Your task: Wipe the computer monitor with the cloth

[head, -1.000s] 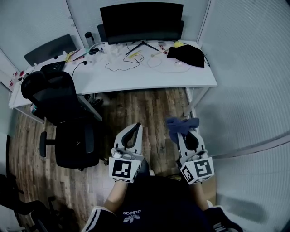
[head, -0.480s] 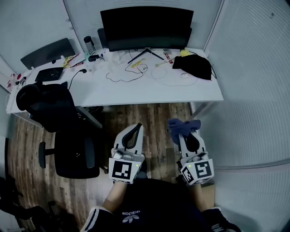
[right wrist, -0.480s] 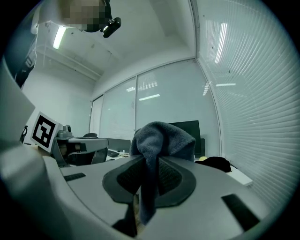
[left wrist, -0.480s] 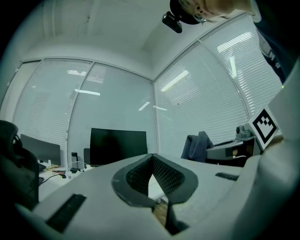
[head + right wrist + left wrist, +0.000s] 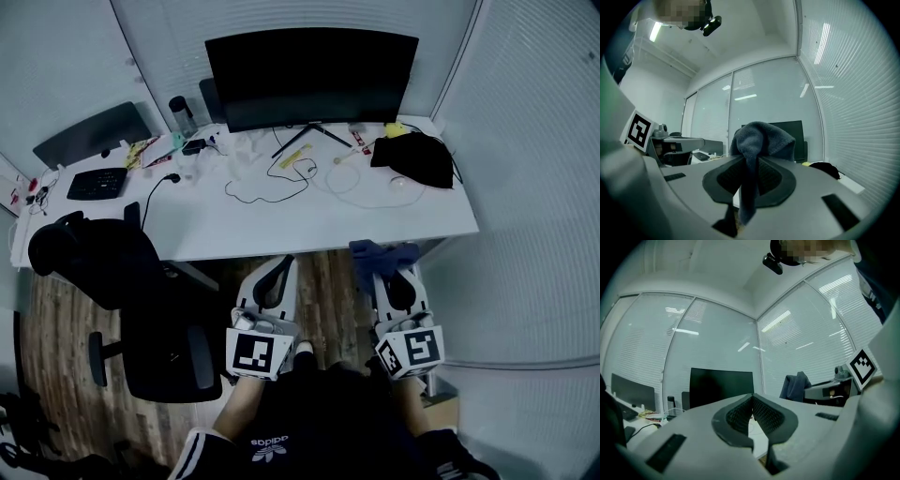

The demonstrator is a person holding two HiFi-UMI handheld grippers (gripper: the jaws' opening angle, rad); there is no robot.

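A big black computer monitor [image 5: 311, 79] stands at the back of a white desk [image 5: 281, 220], its screen dark. It also shows far ahead in both gripper views: monitor [image 5: 721, 385] and monitor [image 5: 790, 129]. My right gripper [image 5: 389, 262] hovers at the desk's near edge, shut on a blue cloth [image 5: 379, 253] that bunches over its tips; the cloth [image 5: 757, 145] hangs down between the jaws. My left gripper [image 5: 280, 266] is held beside it, shut with nothing in it.
A black office chair [image 5: 122, 281] stands left of me at the desk. On the desk lie a black bag [image 5: 414, 157], loose cables [image 5: 281, 183], a keyboard [image 5: 97, 183] and a bottle [image 5: 180, 114]. Glass walls with blinds close off the right side.
I have come closer to the desk: it and the monitor have slid down the head view, and both grippers now reach the desk's near edge. The grip on the cloth is unchanged.
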